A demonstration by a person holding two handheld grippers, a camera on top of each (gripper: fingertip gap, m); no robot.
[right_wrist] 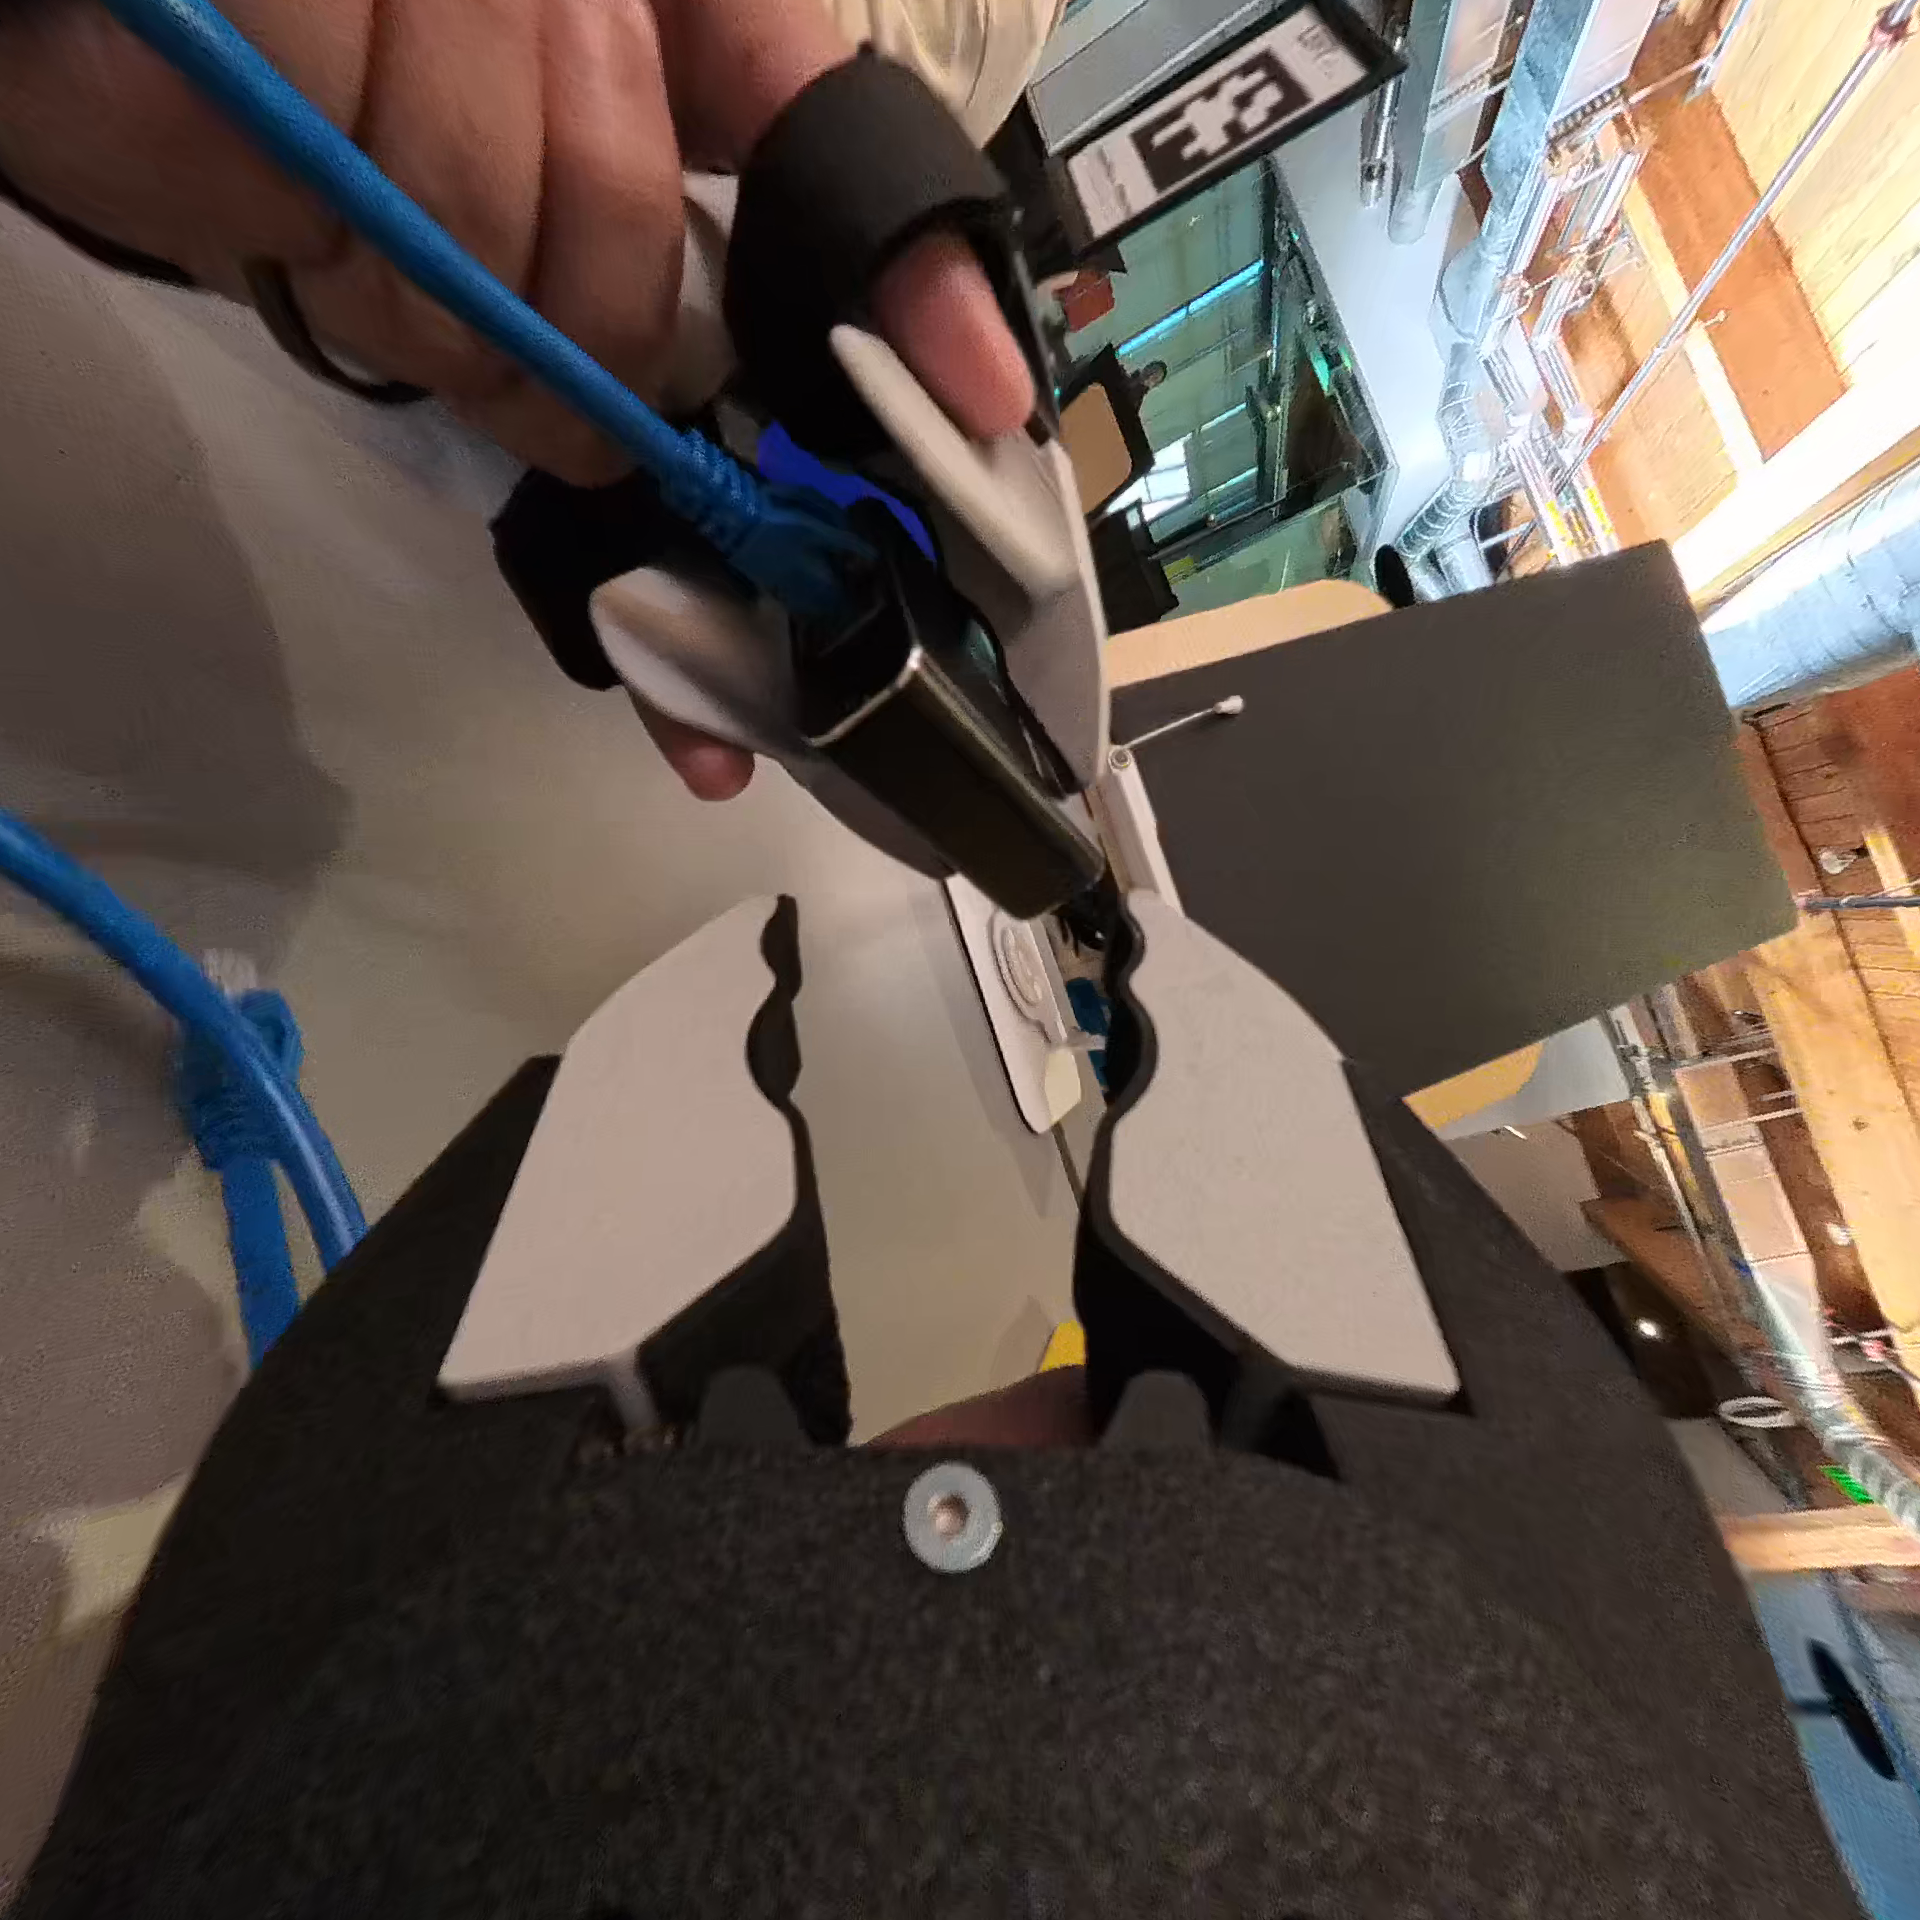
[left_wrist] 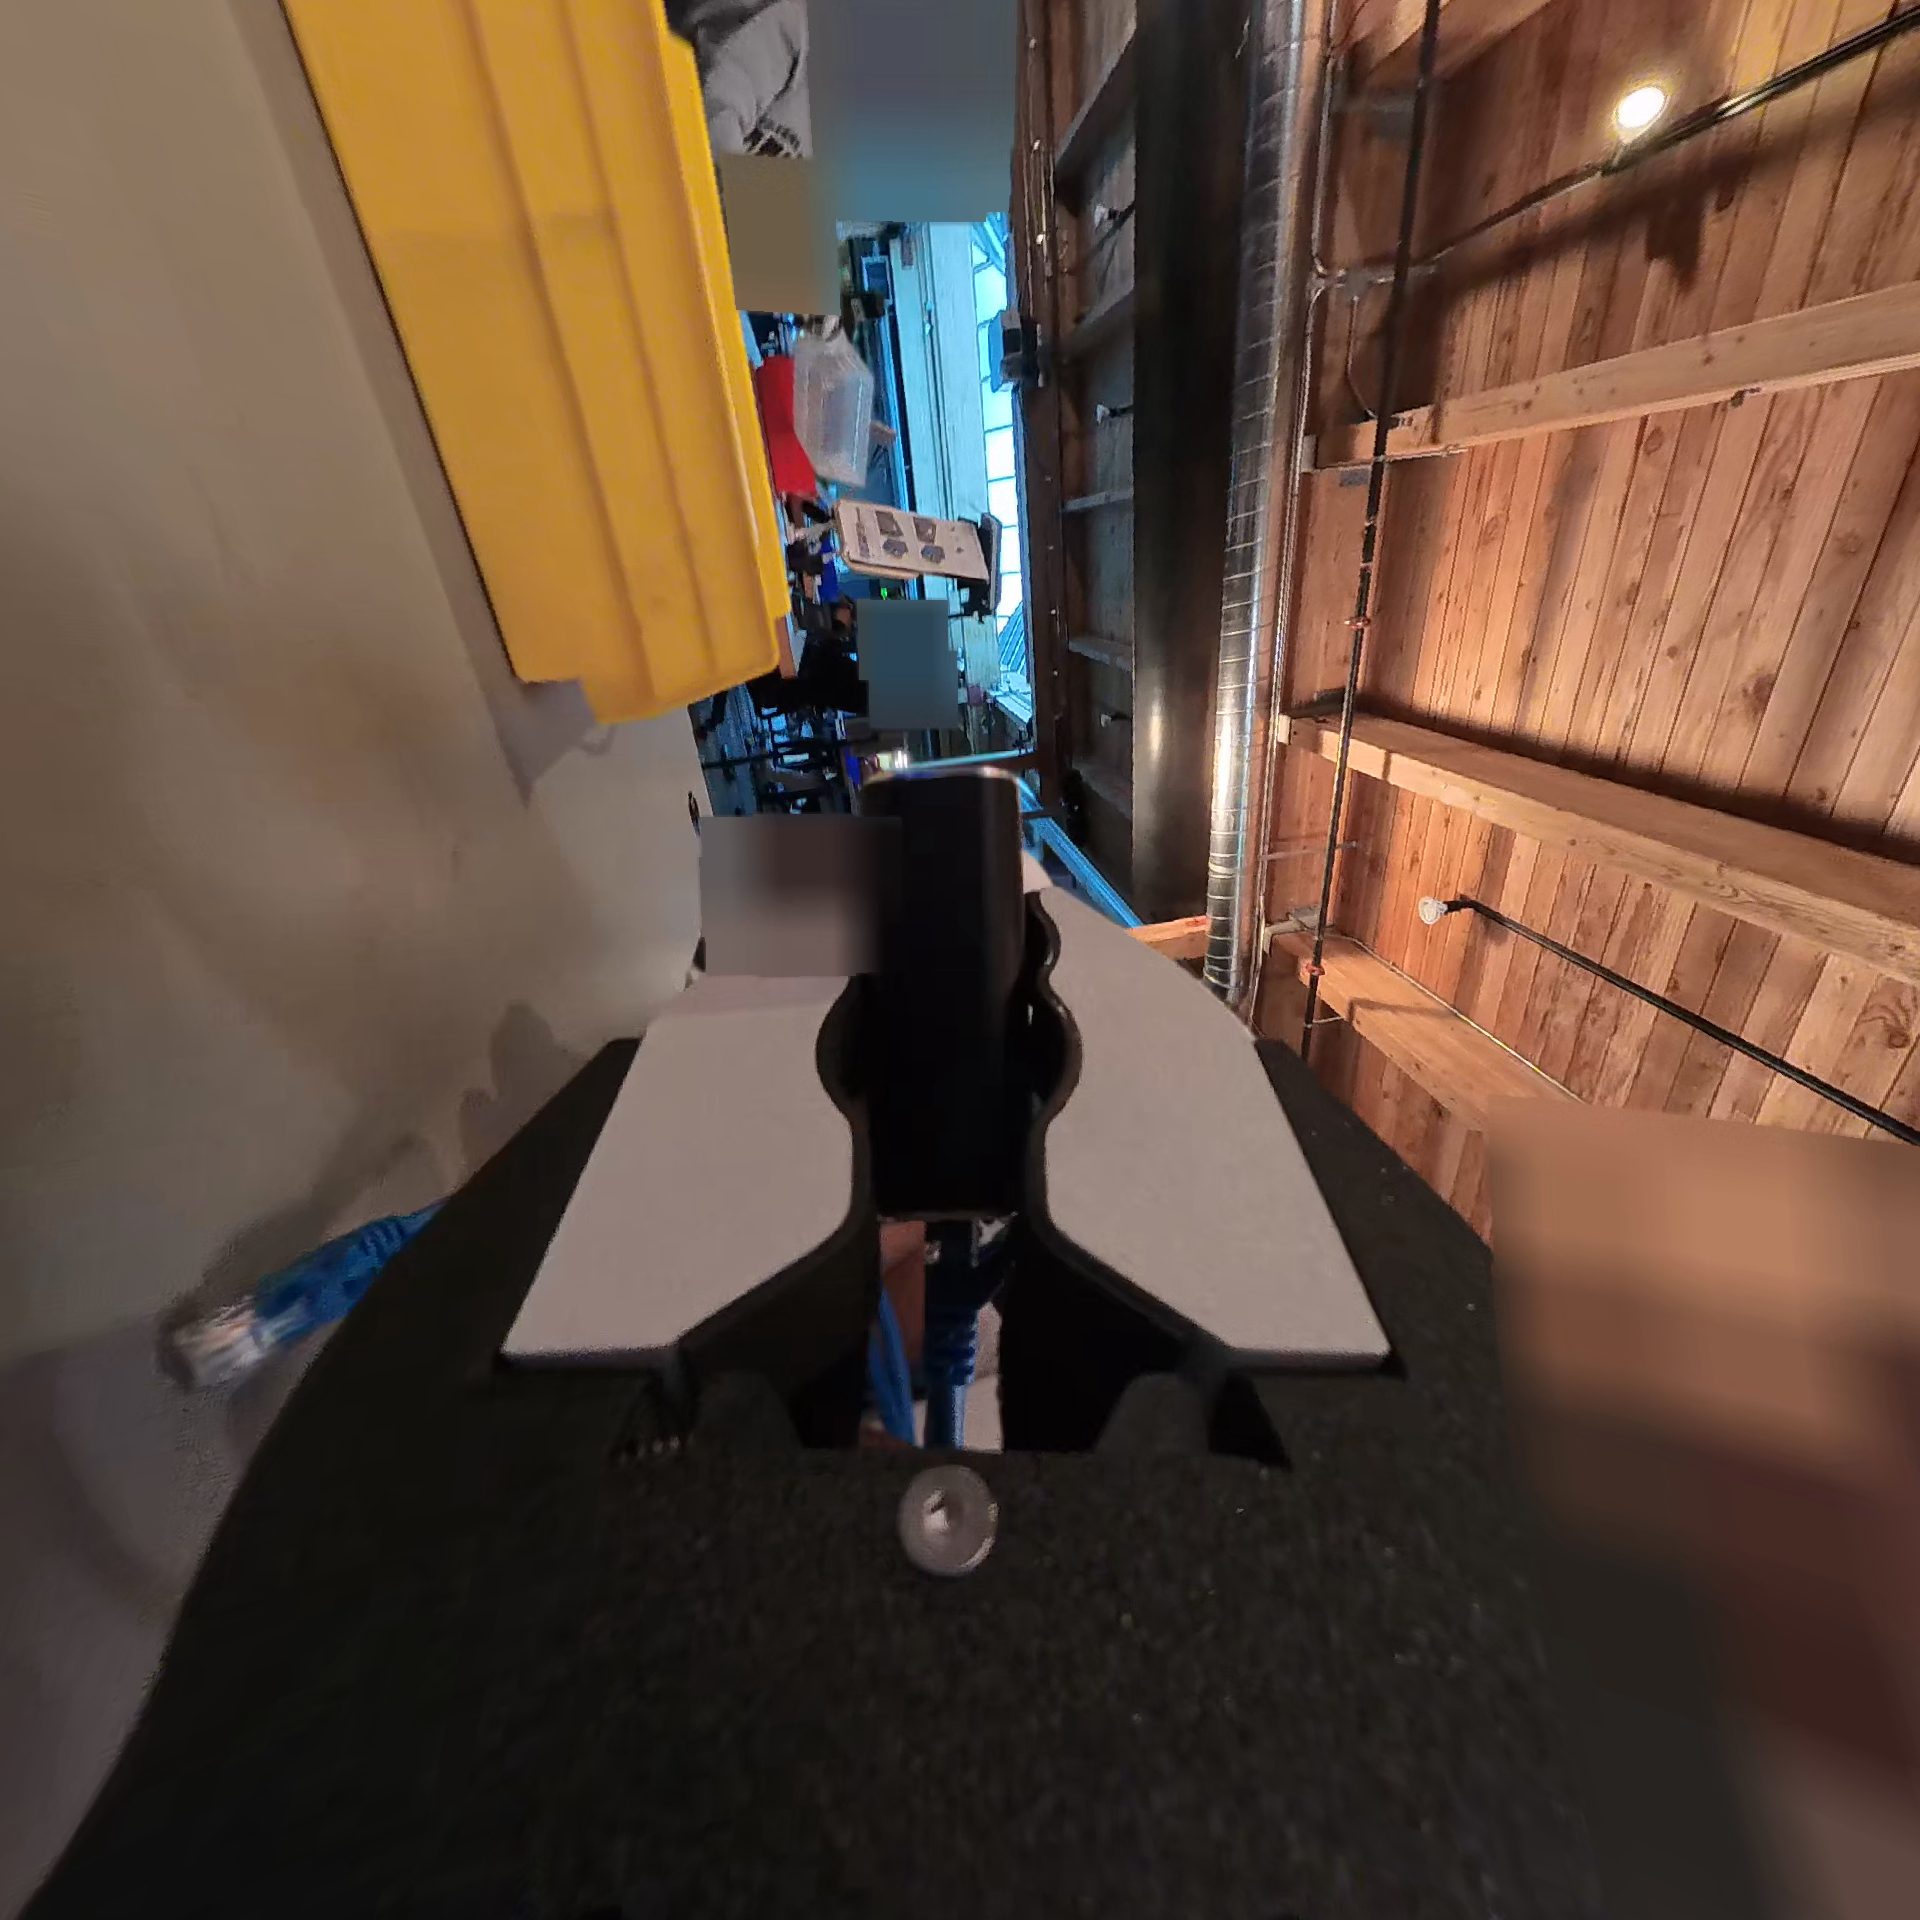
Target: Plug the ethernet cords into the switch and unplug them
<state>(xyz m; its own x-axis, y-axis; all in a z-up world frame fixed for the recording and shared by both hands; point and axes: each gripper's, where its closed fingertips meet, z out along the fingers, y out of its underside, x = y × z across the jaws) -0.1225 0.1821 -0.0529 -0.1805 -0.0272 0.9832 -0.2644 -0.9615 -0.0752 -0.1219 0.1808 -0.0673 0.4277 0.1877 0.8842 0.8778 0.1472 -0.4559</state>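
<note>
In the left wrist view my left gripper [left_wrist: 956,971] is shut on the black box-shaped switch [left_wrist: 935,862], which stands between its grey fingers. A blue ethernet cord [left_wrist: 951,1340] is plugged into the switch's near end. A second blue cord with a clear plug [left_wrist: 260,1314] lies loose on the table at lower left. In the right wrist view my right gripper [right_wrist: 956,920] is open and empty, just short of the switch [right_wrist: 935,758]. The left gripper's fingers [right_wrist: 997,520] clamp the switch there, with the plugged cord [right_wrist: 717,499] running up left. The loose cord [right_wrist: 244,1132] lies at far left.
A yellow bin [left_wrist: 582,364] stands on the pale table [right_wrist: 416,831] beyond the left gripper. A black panel [right_wrist: 1434,821] stands behind the switch, with a white card [right_wrist: 1023,997] lying by it. A person's hand [right_wrist: 499,156] holds the left gripper. Both grippers' tips are close together, under 4 cm apart.
</note>
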